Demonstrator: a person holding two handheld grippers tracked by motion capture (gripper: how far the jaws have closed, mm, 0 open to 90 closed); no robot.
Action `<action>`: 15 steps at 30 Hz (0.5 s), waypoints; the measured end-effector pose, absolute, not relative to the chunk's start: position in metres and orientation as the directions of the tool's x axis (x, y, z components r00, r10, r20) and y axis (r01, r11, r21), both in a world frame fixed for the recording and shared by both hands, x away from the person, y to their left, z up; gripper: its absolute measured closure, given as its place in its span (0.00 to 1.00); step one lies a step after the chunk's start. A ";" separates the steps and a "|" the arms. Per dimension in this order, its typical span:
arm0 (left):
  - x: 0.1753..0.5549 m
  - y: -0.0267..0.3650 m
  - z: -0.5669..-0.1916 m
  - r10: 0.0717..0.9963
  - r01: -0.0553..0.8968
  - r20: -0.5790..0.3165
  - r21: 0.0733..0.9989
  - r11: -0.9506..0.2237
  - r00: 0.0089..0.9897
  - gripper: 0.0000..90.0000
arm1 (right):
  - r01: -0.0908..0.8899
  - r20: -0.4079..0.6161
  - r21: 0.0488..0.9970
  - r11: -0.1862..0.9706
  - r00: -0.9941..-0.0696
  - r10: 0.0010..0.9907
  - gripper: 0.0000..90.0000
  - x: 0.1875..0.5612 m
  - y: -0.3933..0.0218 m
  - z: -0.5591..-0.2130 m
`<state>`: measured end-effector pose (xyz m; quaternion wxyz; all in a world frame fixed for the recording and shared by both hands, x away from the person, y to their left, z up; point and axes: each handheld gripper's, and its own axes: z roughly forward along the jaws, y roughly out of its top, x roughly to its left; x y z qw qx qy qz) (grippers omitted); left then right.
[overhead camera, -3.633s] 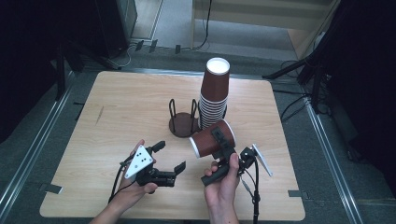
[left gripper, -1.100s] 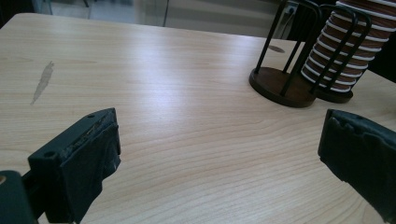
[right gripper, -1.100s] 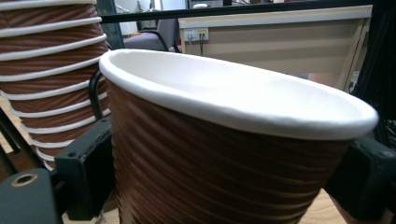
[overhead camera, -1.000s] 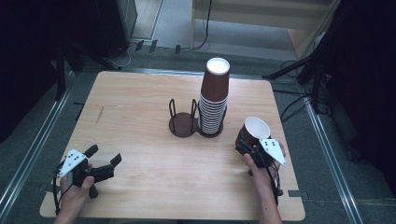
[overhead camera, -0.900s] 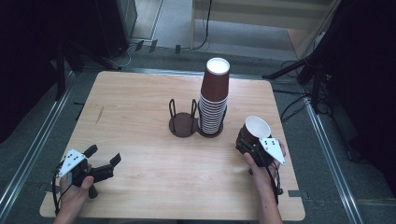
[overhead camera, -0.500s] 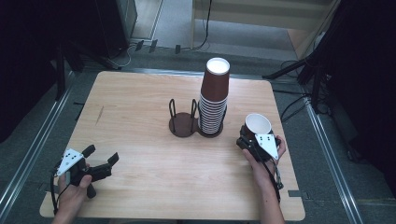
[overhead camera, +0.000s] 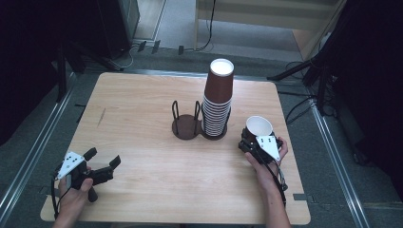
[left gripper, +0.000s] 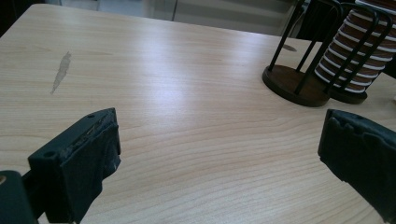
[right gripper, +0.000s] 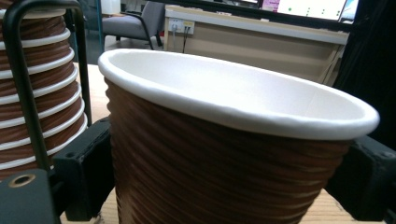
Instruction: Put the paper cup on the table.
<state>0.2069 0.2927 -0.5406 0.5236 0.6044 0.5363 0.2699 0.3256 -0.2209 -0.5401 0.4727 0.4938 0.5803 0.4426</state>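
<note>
Wooden table (overhead camera: 142,109): right gripper (overhead camera: 251,142) clamps 1 upright empty cup (overhead camera: 258,127).

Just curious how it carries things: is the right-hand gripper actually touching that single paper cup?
Touching. In the right gripper view, the right gripper has its two black jaws pressed against opposite sides of the paper cup, with no gap showing.

Both grippers, left gripper (overhead camera: 102,164) and right gripper (overhead camera: 250,142), are black with padded jaws, grey triangular plates and trailing black cables.
</note>
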 end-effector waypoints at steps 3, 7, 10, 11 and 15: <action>0.207 0.292 -0.541 0.931 0.366 -0.238 0.922 0.126 0.278 0.00 | 0.165 -0.117 0.978 0.127 -0.071 0.991 0.09 0.326 -0.221 -0.542; 0.207 0.292 -0.541 0.930 0.367 -0.237 0.922 0.124 0.280 0.00 | 0.181 -0.123 0.974 0.135 -0.076 0.990 0.08 0.327 -0.221 -0.542; 0.207 0.292 -0.541 0.930 0.367 -0.236 0.922 0.124 0.280 0.00 | 0.207 -0.119 0.969 0.133 -0.079 0.990 0.06 0.327 -0.222 -0.542; 0.207 0.292 -0.541 0.930 0.367 -0.236 0.922 0.124 0.280 0.00 | 0.221 -0.117 0.966 0.132 -0.082 0.990 0.05 0.327 -0.222 -0.542; 0.207 0.292 -0.541 0.930 0.369 -0.238 0.921 0.125 0.279 0.00 | 0.258 -0.070 0.961 0.099 -0.119 0.990 0.00 0.325 -0.225 -0.537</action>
